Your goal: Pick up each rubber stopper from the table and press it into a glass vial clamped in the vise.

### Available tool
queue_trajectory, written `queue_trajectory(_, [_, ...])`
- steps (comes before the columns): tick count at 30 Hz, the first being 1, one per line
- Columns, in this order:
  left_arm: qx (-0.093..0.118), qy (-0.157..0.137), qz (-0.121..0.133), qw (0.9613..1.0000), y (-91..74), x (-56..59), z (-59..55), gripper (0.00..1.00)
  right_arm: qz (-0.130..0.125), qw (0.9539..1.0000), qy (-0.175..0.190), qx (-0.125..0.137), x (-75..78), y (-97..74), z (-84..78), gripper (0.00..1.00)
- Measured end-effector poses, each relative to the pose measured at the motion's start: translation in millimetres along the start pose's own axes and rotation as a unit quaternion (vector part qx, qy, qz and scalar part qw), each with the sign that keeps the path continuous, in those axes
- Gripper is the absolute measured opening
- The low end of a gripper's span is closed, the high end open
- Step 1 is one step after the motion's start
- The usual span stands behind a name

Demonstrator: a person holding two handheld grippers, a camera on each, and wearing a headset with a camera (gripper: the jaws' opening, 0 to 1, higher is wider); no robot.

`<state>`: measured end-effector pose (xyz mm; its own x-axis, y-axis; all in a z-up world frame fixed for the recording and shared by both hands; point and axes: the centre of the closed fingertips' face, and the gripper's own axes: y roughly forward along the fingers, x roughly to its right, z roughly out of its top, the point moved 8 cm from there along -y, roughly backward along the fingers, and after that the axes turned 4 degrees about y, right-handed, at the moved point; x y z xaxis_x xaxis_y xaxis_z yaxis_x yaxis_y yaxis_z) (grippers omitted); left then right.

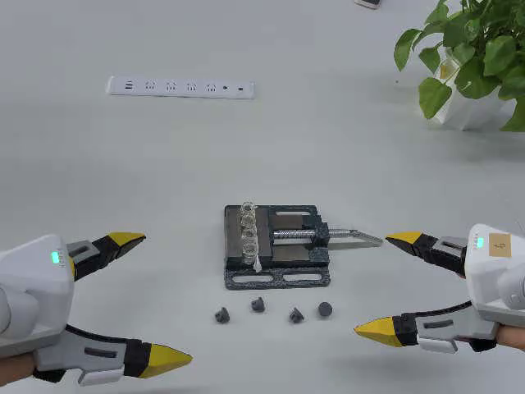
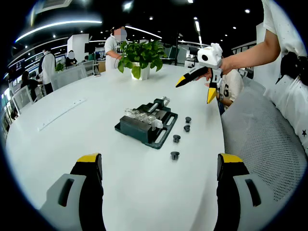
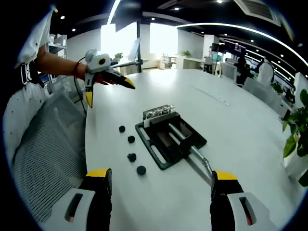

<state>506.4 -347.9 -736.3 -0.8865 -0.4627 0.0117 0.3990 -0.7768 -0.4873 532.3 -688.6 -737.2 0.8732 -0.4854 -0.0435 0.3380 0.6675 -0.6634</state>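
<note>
A dark vise [image 1: 277, 256] sits mid-table and clamps a row of several clear glass vials [image 1: 248, 238] in its left jaws. Several dark rubber stoppers [image 1: 257, 305] lie in a line on the table just in front of it. My left gripper [image 1: 164, 297] hovers open at the lower left, apart from the stoppers, with nothing between its yellow-tipped fingers. At the lower right my right gripper [image 1: 373, 284] is open too and holds nothing. In the left gripper view, the vise [image 2: 147, 123], stoppers [image 2: 176, 138] and right gripper [image 2: 194, 93] lie ahead. The right gripper view shows the vise [image 3: 171, 137], stoppers [image 3: 131, 157] and left gripper [image 3: 111, 96].
A white power strip [image 1: 180, 86] lies at the back left of the white table. A potted green plant [image 1: 472, 57] stands at the back right. The vise's screw handle [image 1: 361, 237] sticks out to the right. A mesh chair [image 2: 260, 125] stands beside the table.
</note>
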Motion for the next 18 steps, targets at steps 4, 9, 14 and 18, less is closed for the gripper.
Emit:
queue_trajectory(4, [0.001,0.000,0.001,1.0000,-0.2,0.1,0.5,0.99,0.000,1.0000,-0.001,-0.002,-0.8,-0.3,1.6,0.83])
queue_trajectory(9, [0.001,0.001,0.000,1.0000,-0.6,0.6,1.0,0.99,0.001,1.0000,-0.005,-0.005,-1.8,-1.5,3.4,0.83])
queue_trajectory(14, [0.002,0.002,0.000,1.0000,-1.5,0.1,1.9,0.99,0.001,1.0000,-0.007,-0.007,0.3,-3.3,4.1,0.82])
queue_trajectory(18, [0.004,0.002,0.002,1.0000,-2.1,-0.3,3.0,0.99,0.002,0.9999,-0.010,-0.010,-0.2,-3.7,5.3,0.82])
